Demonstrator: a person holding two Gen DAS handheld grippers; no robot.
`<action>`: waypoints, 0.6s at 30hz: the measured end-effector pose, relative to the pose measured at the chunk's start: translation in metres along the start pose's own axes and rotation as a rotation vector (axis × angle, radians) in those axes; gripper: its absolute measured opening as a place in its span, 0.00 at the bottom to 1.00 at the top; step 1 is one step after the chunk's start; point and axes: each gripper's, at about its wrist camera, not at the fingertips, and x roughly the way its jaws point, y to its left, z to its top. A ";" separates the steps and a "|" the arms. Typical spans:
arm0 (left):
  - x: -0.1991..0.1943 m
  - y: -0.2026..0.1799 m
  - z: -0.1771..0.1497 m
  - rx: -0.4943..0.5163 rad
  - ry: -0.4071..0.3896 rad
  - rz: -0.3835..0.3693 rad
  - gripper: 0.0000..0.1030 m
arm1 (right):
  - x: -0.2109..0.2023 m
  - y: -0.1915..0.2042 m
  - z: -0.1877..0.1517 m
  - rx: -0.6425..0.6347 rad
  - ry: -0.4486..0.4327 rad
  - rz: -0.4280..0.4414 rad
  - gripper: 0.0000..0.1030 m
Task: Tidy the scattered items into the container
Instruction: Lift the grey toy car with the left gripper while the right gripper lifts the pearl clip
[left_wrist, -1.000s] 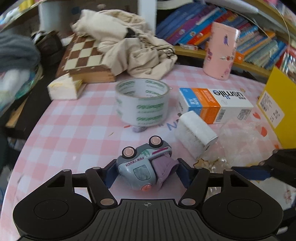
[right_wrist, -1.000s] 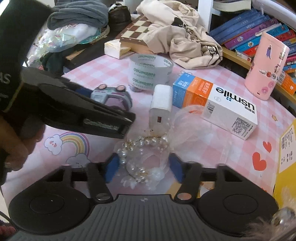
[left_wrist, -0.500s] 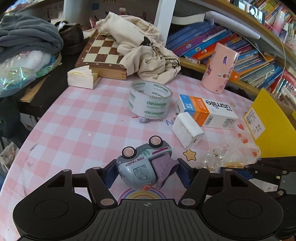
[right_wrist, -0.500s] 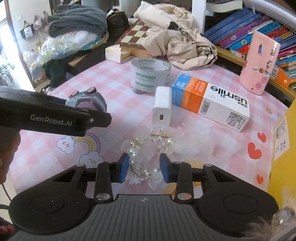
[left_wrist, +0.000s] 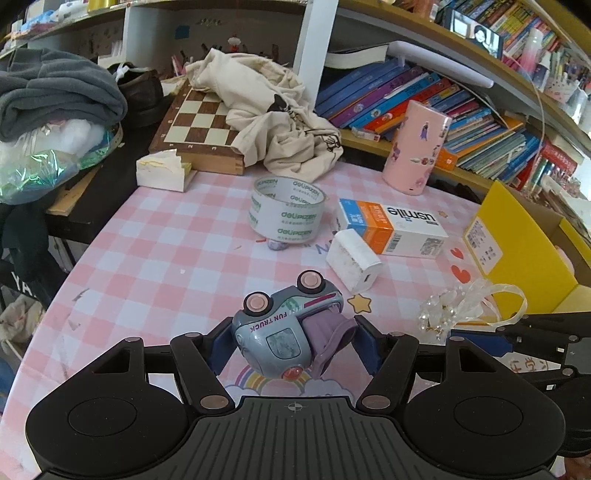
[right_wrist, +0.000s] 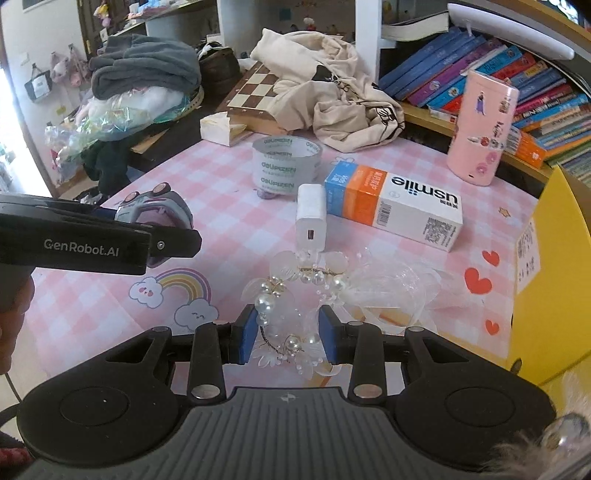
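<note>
Take the tape roll (left_wrist: 287, 209) as your mark: it reads "deUPIZEN" around its side. Just right of it, your orange and white box (left_wrist: 392, 226) says "usmile". In front, the toy truck (left_wrist: 286, 332) reads "FUN TRUCK". The left gripper (right_wrist: 153, 230) casing shows "GenRobot.AI".

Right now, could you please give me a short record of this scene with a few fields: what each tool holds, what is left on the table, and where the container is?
left tool: shut on the toy truck, which lies on its side between the pads
right tool: shut on the pearl hair ornament
on the table: tape roll, white charger, usmile box, pink case
container: yellow box, at the table's right edge
items seen inside the container: cannot tell
</note>
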 end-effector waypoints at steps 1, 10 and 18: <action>-0.002 0.000 -0.001 0.003 -0.002 -0.002 0.65 | -0.001 0.001 -0.001 0.004 0.001 -0.002 0.32; -0.021 -0.003 -0.009 0.023 -0.016 -0.032 0.65 | -0.020 0.007 -0.012 0.034 -0.003 -0.008 0.32; -0.040 -0.008 -0.015 0.037 -0.029 -0.071 0.65 | -0.041 0.011 -0.020 0.050 -0.019 -0.026 0.32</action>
